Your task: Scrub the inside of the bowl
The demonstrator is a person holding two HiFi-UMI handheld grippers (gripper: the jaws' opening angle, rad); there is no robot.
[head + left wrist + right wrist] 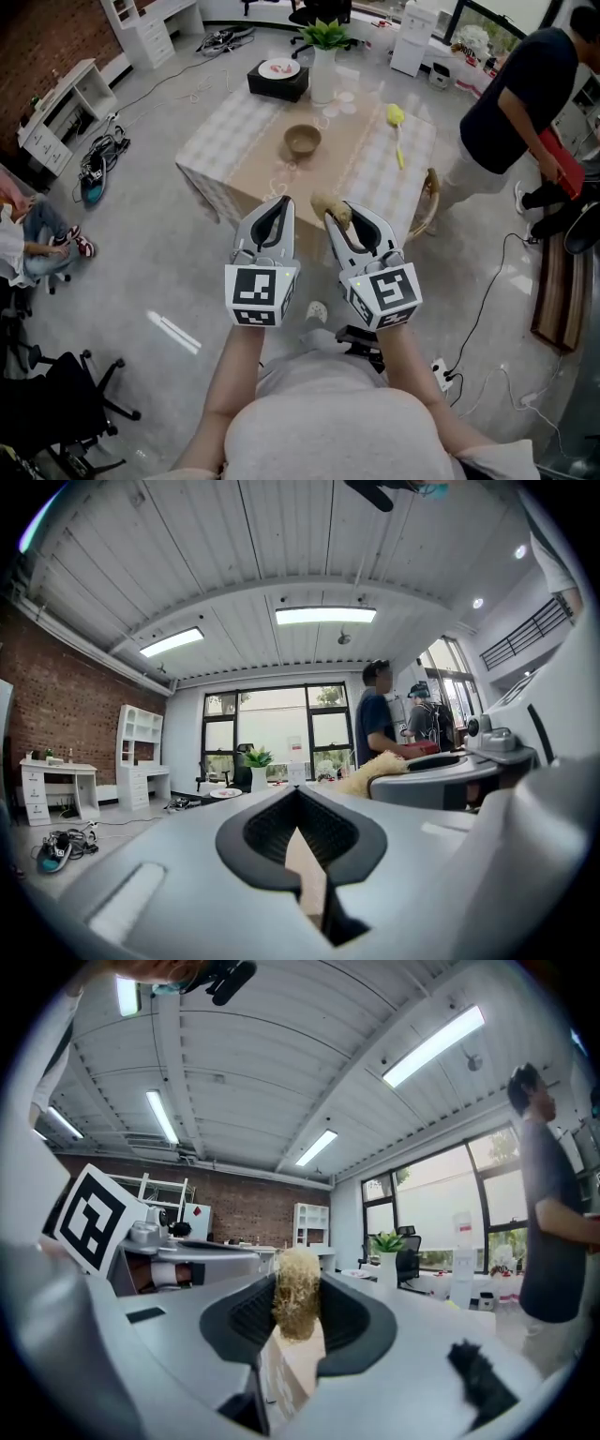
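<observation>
A brown bowl point(303, 140) stands empty on the table with the checked cloth point(225, 141), well ahead of both grippers. My right gripper point(336, 212) is shut on a tan fibrous scrubber point(332, 207), whose tuft sticks out past the fingertips; the right gripper view shows the scrubber point(297, 1299) pinched between the dark pads. My left gripper point(277, 202) is level beside it, jaws shut with nothing between them, and the left gripper view confirms the left gripper point(298, 797) closed. Both grippers hover over the floor short of the table's near edge.
On the table are a yellow brush point(396, 127), a plant in a white vase point(323, 62) and a black box with a plate point(278, 77). A person in a dark shirt point(511, 94) stands at the right. A seated person point(37, 239), cables and an office chair point(56, 403) are at the left.
</observation>
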